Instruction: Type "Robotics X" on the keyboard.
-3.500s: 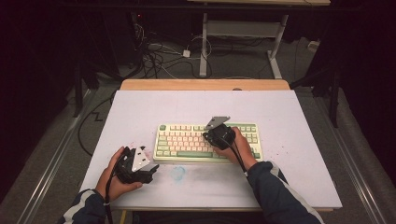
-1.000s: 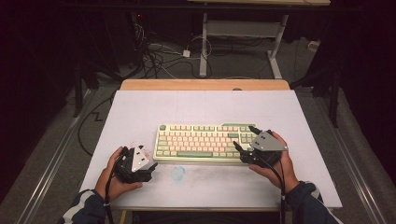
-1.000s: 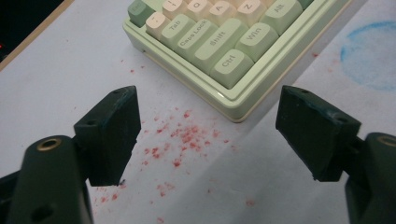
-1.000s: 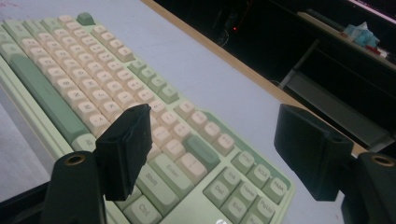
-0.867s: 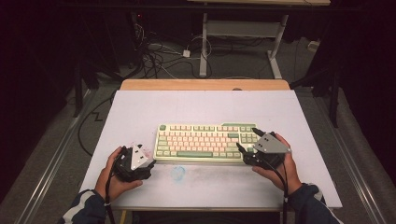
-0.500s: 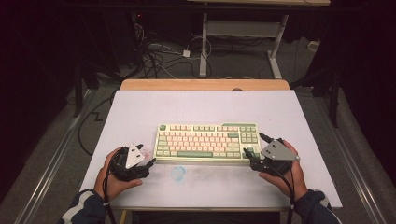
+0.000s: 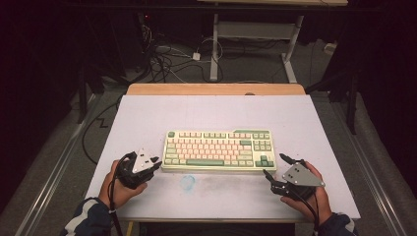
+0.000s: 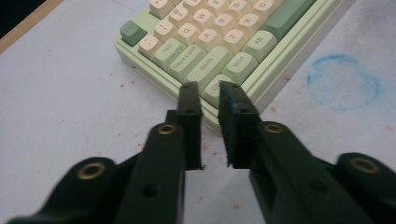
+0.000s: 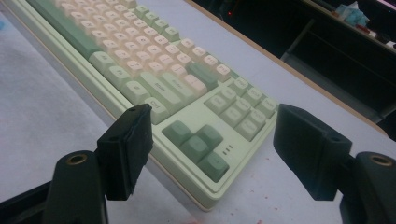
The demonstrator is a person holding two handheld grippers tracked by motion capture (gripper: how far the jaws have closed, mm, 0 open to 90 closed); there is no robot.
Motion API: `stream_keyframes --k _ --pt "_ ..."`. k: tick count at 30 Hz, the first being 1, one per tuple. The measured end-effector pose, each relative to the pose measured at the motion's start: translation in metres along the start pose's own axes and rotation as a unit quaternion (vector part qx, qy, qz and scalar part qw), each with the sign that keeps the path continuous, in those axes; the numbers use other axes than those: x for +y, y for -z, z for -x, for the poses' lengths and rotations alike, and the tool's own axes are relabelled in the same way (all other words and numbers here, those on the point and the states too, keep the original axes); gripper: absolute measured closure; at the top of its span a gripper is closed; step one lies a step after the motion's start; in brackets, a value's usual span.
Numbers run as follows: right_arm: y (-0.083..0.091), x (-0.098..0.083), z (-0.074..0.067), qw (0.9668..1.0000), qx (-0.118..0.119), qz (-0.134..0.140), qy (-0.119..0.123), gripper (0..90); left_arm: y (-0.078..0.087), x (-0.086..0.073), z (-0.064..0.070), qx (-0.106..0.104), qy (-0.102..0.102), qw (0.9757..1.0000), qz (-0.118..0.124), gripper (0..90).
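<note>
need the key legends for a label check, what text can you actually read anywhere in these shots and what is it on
"Tab" on a green key of the keyboard, left gripper view
"Caps Lock" on the green key below it
"Shift" on the long green key
"Win" on a bottom-row key
"Alt" on the key beside it
"Q", "A", "Z" on cream keys
Legends in the high view and right gripper view are too small or blurred to read.

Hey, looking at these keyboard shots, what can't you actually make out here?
- Keyboard legends: too small to read in the high view.
- Ctrl key: partly hidden by the left hand-held gripper in the left gripper view; its nearly closed jaws have just been closing, nothing between them.
- Keyboard's left end: cut off by the frame edge in the right gripper view, beyond the open right hand-held gripper.
</note>
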State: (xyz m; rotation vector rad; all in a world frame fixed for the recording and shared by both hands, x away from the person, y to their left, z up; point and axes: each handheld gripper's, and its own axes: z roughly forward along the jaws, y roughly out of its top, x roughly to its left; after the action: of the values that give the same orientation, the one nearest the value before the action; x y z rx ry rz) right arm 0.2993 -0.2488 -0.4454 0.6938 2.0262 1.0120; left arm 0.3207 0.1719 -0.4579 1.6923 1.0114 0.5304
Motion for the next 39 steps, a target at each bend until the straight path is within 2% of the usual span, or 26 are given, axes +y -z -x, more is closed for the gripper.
stream_keyframes --k 2,13,16,28,33,39 --pt "0.001 0.0 0.0 1.0 0.001 -0.001 -0.001 29.0 -0.001 0.002 0.002 -0.003 -0.002 1.0 -0.003 87.0" --pt "-0.004 -0.002 -0.003 0.9999 0.015 -0.005 0.001 29.2 -0.019 0.016 0.015 -0.04 -0.015 0.9989 -0.021 87.3" --pt "-0.005 -0.002 -0.003 0.9999 0.015 -0.007 0.002 29.2 -0.027 0.019 0.021 -0.045 -0.027 0.9983 -0.025 87.2" --pt "-0.007 -0.002 -0.006 0.9996 0.024 -0.01 0.011 29.1 -0.067 0.026 0.043 -0.071 -0.041 0.9955 -0.047 87.3" --pt "-0.008 -0.002 -0.006 0.9995 0.028 -0.012 0.012 29.1 -0.079 0.025 0.05 -0.069 -0.052 0.9947 -0.055 87.2" --pt "-0.009 -0.002 -0.007 0.9992 0.033 -0.017 0.016 29.2 -0.089 0.024 0.051 -0.068 -0.048 0.9946 -0.062 87.2"
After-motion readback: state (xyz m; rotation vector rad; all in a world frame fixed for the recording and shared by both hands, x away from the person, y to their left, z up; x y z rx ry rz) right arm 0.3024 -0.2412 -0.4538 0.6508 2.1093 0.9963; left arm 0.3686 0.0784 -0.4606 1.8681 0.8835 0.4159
